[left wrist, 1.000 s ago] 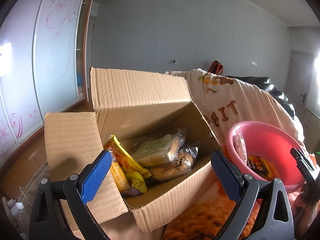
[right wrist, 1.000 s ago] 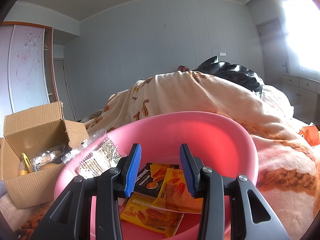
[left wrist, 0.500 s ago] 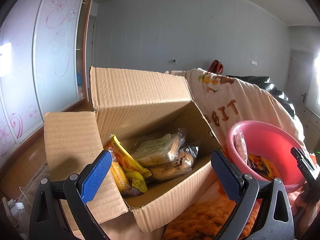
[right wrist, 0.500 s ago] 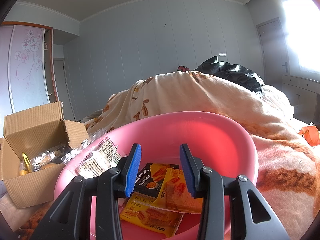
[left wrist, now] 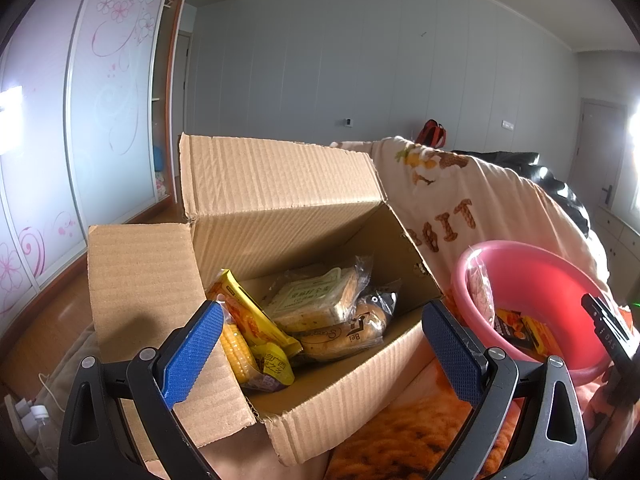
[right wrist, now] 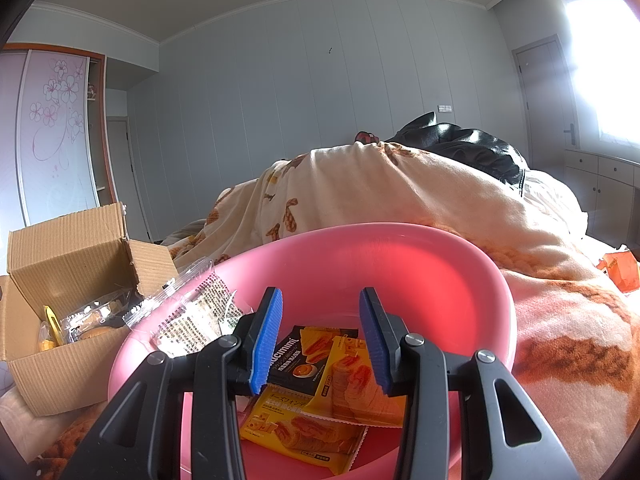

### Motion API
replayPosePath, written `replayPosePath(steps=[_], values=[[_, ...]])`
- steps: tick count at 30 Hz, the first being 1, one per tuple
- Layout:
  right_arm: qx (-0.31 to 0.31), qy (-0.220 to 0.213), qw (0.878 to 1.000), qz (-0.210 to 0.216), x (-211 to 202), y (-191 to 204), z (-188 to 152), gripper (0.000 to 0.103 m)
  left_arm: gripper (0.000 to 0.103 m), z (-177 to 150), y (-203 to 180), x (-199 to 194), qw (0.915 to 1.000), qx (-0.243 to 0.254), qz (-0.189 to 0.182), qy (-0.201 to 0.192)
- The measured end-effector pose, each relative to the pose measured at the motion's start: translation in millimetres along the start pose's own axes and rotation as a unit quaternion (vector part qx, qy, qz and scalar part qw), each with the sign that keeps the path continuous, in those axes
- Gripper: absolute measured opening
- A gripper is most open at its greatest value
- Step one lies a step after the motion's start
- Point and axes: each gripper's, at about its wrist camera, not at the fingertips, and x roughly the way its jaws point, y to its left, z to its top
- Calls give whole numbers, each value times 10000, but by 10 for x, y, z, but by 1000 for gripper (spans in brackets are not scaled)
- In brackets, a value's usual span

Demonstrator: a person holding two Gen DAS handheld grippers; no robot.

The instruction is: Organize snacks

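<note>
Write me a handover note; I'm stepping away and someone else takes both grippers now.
Left gripper: open, empty, facing the cardboard box.
Right gripper: fingers apart, empty, over the pink basin.
Box holds a corn pack, a yellow packet and bread packs.
Basin holds yellow and black snack packets and a clear pack leaning on its rim.
How much sorting is done is unclear; nothing is in hand.

Handheld claws: appearance noted

Black plastic frames with triangular cut-outs are seen on the left claw (left wrist: pixel 322 354) and right claw (right wrist: pixel 320 338); blue textured pads and silver pivot screws are fitted.
</note>
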Motion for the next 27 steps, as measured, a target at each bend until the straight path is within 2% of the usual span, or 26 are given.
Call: replayPosePath(steps=[9,14,16,17,18,19,20,22,25,27], values=[[0,-2,10000,0,-2,1,-1,37,98,26,-30,40,9999,135,6,38],[-16,-9,10000,-29,1,-9,-3,37,98,222,-143,102,9944,990,327,151],[-10,-13,10000,-34,1,-15,-2,37,98,305,-150,224,9895,1351,316,399],[-7,-16,10000,-34,1,-13,-2,37,98,337,-127,295,9886,1374,247,560],[0,-21,10000,-32,0,-17,-1,37,96,371,-92,377,9881,1331,195,750],[6,-25,10000,-30,-1,-12,-3,37,89,403,-59,463,9875,1246,186,949],[14,-32,10000,-28,-3,-14,-3,37,73,438,-30,555,9863,1142,170,1175],[34,-42,10000,-20,-5,-20,-1,37,53,469,-50,669,9831,1100,34,1464],[43,-47,10000,-19,-5,-10,-5,37,53,467,-241,816,9746,1413,-61,1738],[45,-49,10000,-21,-6,-11,-5,37,53,446,-400,949,9670,1733,119,1862]])
